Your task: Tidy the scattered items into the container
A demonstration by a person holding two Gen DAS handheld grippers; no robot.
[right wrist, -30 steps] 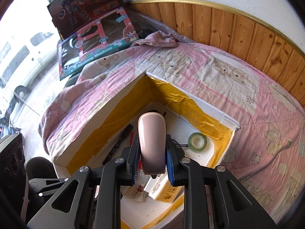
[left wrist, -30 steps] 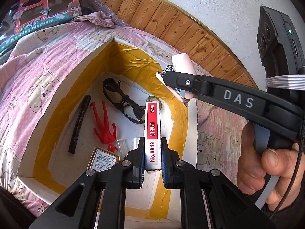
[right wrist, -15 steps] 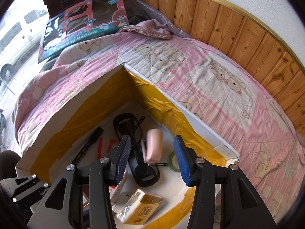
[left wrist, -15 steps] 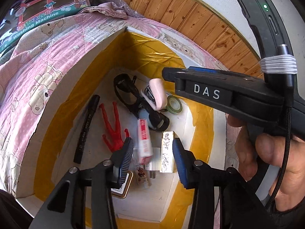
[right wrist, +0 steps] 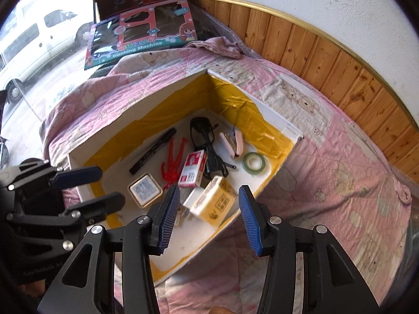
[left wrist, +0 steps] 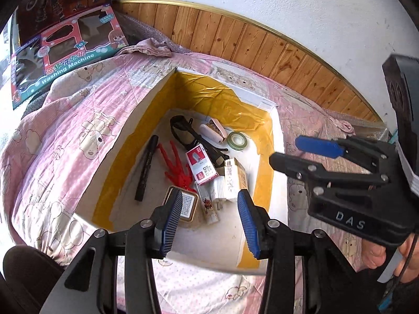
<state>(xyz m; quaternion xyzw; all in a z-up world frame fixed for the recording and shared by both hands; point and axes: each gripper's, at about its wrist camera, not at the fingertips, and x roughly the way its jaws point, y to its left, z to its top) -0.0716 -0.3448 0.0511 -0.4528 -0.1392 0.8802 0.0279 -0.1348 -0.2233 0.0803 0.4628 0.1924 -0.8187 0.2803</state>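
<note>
With both sets of jaws spread and holding nothing, left gripper (left wrist: 209,219) and right gripper (right wrist: 207,218) poised above the near edge of the container (left wrist: 277,141), which sits on the bed (left wrist: 65,130) toward the wall-side edge.

Contents, near to far:
- Flat tin (left wrist: 186,206) at the near wall: rigid, slick metal, probably light. Pinch across the short edges.
- Yellow carton (right wrist: 217,204) beside it: light card, crushable. Grip across the narrow faces with modest force.
- Red-and-white staple box (left wrist: 202,167), resting partly on the glasses: light, stiff card, smooth print. Take across the short width.
- Red plastic figure (left wrist: 176,166): thin limbs, likely brittle. Hold at the torso.
- Black marker (left wrist: 146,167) along the left wall: stiff, round, prone to rolling. Clamp mid-barrel.
- Black glasses (left wrist: 183,133): fragile. Grasp at the frame bridge, not the lenses.
- Pink stapler (left wrist: 212,130), hinged open: hard and smooth. Close on the body sides.
- Green tape roll (left wrist: 237,139) toward the far right corner: light, firm. Pinch across the ring wall.

No loose items visible on the bedcover; task judged essentially complete.
</note>
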